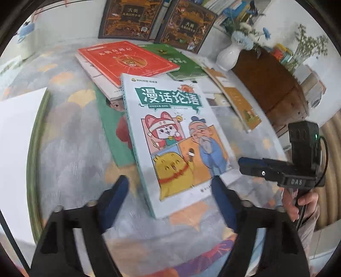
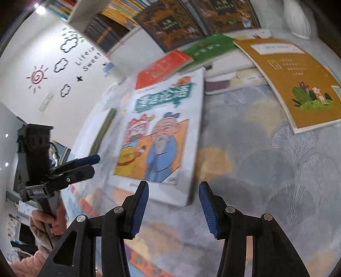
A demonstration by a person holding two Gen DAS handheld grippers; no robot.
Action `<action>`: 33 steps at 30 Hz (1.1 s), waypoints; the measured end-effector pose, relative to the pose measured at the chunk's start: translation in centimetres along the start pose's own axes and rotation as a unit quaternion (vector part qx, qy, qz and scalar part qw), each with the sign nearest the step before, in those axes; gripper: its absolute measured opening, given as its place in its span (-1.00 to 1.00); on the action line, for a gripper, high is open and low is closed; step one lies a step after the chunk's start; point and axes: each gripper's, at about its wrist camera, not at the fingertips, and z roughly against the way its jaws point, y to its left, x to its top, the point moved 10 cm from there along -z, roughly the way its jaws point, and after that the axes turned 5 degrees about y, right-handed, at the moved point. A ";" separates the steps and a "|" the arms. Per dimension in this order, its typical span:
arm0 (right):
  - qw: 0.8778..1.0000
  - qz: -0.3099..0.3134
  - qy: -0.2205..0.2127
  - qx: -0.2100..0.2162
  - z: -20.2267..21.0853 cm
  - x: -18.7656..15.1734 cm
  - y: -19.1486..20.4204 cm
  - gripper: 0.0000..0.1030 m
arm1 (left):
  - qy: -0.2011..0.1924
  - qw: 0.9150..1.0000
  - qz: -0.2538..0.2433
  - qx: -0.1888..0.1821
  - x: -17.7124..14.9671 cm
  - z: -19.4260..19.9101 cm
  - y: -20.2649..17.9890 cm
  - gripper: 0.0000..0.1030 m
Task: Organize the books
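wall decals (image 2: 64, 61) show only from the right; both grippers gape over the cartoon book (image 1: 170, 136).

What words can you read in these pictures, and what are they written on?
"漫话论语": comic book cover.
"Life is Sweet": wall sticker.
"DAS": right hand-held gripper.
"大美": dark books propped behind; smaller line blurred.
Red book, green book, yellow book: titles too blurred.

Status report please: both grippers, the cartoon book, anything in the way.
Left gripper open, straddling white cartoon-cover book. Right gripper open at its near corner. Red book lies beyond.
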 end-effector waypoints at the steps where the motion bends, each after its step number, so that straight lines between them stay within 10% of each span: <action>1: 1.000 -0.003 0.005 0.000 -0.5 0.2 -0.3 -0.11 | 0.008 1.000 0.002 0.004 0.1 -0.6 0.3 0.30; 9: 0.997 -0.006 0.010 0.073 -3.3 5.4 -1.5 -0.68 | 0.038 0.998 0.016 -0.051 1.2 -2.9 1.2 0.22; 27: 0.993 0.037 0.000 0.113 -3.9 4.9 -0.7 -0.71 | -0.009 0.998 0.021 -0.059 1.9 -0.7 0.9 0.33; 33: 0.993 0.042 -0.005 0.107 -3.6 4.4 -0.7 -0.71 | -0.009 0.995 0.030 -0.097 3.5 -2.4 1.5 -0.35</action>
